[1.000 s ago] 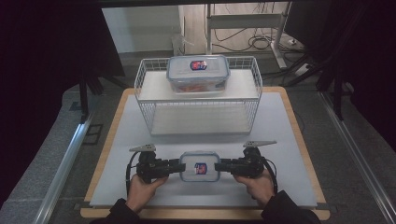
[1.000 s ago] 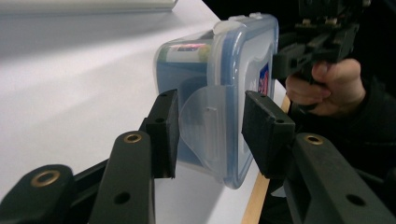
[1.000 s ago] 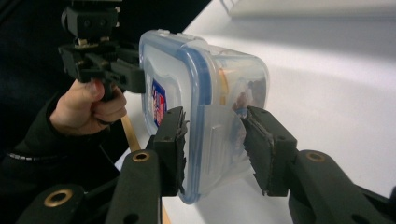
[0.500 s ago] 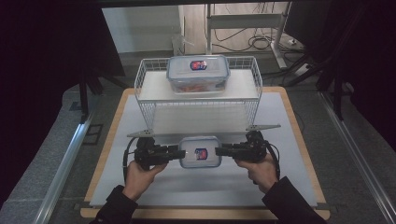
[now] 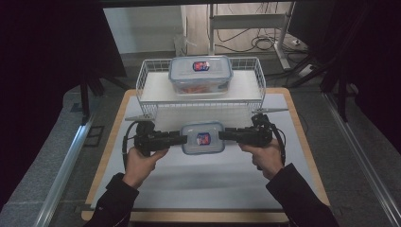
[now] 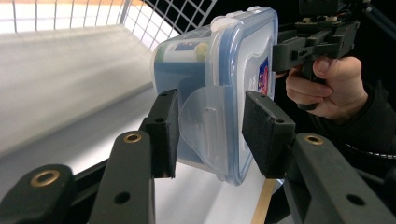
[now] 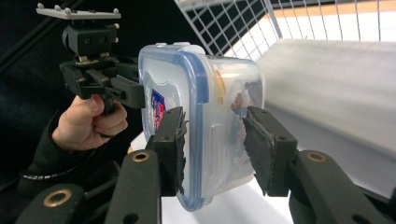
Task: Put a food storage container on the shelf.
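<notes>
A small clear plastic food box with a blue-rimmed snap lid and a red-and-blue label [image 5: 203, 138] is held between the two grippers, in front of the white wire basket rack [image 5: 150, 75]. Whether the box rests on the pale grey counter [image 5: 203, 184] or hangs just above it cannot be told from the high view.

The left gripper [image 5: 180, 139] meets the box at the end that lies on the rack's left side. In the left gripper view its two black jaws stand on either side of the translucent locking flap [image 6: 208, 126] of the box [image 6: 233, 70]; the pad [image 6: 167, 130] on one side sits against the box wall, while the other pad seems to stand a little off the lid, so whether it clamps the box cannot be told.

The right gripper [image 5: 223, 135] meets the opposite end of the box. In the right gripper view its jaws bracket that end's flap [image 7: 219, 140] of the box [image 7: 196, 84], one pad [image 7: 170, 140] pressed to the lid side and the other close at the base side; a firm grip cannot be confirmed.

On top of the rack, behind the held box, sits a larger clear plastic food box with a blue-rimmed lid and orange contents [image 5: 201, 74].
</notes>
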Demonstrator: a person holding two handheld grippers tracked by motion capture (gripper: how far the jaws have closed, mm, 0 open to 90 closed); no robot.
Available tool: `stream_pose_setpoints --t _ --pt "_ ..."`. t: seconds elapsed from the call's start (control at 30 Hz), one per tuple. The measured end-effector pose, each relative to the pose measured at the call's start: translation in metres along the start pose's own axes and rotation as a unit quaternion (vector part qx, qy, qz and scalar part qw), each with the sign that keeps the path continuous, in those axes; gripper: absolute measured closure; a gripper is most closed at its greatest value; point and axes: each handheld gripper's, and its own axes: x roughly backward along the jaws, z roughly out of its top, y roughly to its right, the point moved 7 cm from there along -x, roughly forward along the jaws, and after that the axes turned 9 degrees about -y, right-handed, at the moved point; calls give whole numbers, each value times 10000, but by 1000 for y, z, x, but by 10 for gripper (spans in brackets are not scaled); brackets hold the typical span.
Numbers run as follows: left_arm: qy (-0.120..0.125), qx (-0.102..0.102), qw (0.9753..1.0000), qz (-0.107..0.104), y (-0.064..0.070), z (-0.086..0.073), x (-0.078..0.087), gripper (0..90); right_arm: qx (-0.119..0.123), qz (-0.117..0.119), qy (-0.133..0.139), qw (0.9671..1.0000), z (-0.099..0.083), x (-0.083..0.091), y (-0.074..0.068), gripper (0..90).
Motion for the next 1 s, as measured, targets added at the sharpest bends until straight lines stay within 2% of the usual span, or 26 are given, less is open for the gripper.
stream_pose_setpoints --t 0.13,0.17,0.23,0.27,0.33,0.4,0.47,0.7,0.77,0.8,0.93,0.97,1.0 --pt "62 -49 10000 22 2 16 10 573 54 -9 100 9999 18 4 -5 588" --pt "62 -49 10000 22 2 16 10 573 78 -9 117 9999 22 5 -7 588" --pt "87 -60 9999 34 4 23 13 573 86 -6 123 9999 24 6 -8 588" --pt "103 -79 9999 47 5 27 15 573 118 -3 152 9998 33 8 -11 588" --pt "118 -114 9998 63 6 34 19 573 120 2 166 9998 35 9 -11 588" --pt "134 -118 9998 86 7 41 22 573 162 -2 229 9996 47 12 -14 588" --pt "150 -115 9998 60 6 50 26 574 168 -7 248 9995 54 14 -15 588" --pt "176 -100 9998 33 5 67 33 574 164 -25 297 9994 72 17 -17 588" --pt "187 -106 9998 31 5 78 36 574 147 -22 351 9993 83 20 -18 588" --pt "187 -106 9998 31 5 78 36 574 146 -21 363 9992 85 21 -19 588" --pt "220 -115 9997 34 5 97 42 575 146 -12 422 9990 98 25 -20 588" --pt "220 -115 9997 34 5 97 42 576 146 -12 422 9990 98 25 -20 588" --pt "258 -114 9996 24 5 106 45 577 163 -7 436 9989 105 27 -20 588"
